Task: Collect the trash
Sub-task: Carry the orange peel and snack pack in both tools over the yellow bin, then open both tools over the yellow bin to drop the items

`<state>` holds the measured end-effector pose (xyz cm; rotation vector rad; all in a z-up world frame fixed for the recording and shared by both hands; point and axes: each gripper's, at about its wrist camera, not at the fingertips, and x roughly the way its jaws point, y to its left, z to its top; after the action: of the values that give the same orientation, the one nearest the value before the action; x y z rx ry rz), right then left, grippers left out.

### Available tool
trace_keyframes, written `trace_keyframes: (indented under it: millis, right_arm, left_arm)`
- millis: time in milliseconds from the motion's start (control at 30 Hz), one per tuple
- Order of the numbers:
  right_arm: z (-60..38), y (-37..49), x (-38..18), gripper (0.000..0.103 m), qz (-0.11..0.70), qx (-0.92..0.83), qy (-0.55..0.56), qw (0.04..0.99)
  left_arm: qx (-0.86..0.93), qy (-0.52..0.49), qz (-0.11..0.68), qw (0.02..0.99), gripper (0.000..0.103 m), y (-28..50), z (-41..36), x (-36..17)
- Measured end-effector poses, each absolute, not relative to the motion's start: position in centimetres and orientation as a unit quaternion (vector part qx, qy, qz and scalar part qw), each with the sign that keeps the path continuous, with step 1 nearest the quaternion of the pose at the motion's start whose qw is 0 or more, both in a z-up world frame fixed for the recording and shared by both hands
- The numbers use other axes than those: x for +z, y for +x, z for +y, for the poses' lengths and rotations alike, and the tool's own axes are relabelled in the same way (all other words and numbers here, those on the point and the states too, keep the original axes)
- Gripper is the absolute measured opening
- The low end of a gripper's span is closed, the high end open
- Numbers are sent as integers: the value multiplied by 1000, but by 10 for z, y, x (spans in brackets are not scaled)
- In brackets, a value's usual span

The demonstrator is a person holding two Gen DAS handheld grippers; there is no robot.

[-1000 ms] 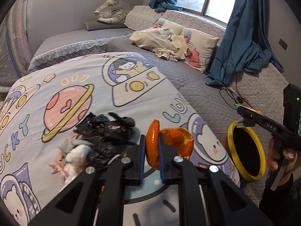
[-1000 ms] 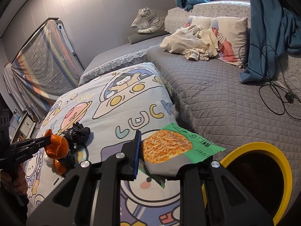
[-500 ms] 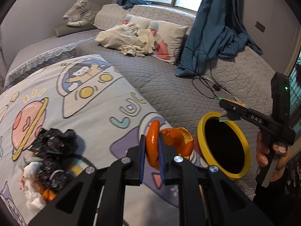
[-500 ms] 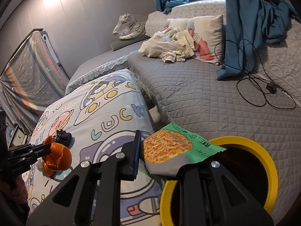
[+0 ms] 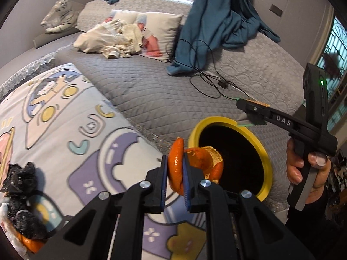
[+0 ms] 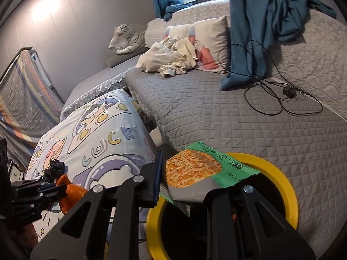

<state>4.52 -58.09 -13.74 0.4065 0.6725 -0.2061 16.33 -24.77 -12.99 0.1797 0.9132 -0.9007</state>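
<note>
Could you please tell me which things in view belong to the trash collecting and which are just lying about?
Job:
- curled orange peel, left gripper
- green noodle wrapper, right gripper
- yellow-rimmed round bin
- crumpled black trash

Lying about:
- white tiger toy
- black cable
- blue curtain

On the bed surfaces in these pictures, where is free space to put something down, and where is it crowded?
Free: the grey quilted bedspread between the black cable and the yellow-rimmed bin, and the cartoon-print blanket near its middle. Crowded: the pile of black wrappers and peel at its left edge, and the cream clothes by the pillows.
</note>
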Motion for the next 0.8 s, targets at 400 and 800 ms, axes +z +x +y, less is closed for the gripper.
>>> trace_keyframes:
  millis: [400, 800]
  right_arm:
    - [-613, 31, -159, 18, 330, -129, 227, 907]
    - [-637, 23, -182, 19, 345, -147, 254, 891]
  left_arm:
    - [-453, 118, 448, 761, 12, 144, -305, -156]
    - [-482, 134, 475, 724, 12, 126, -348, -186]
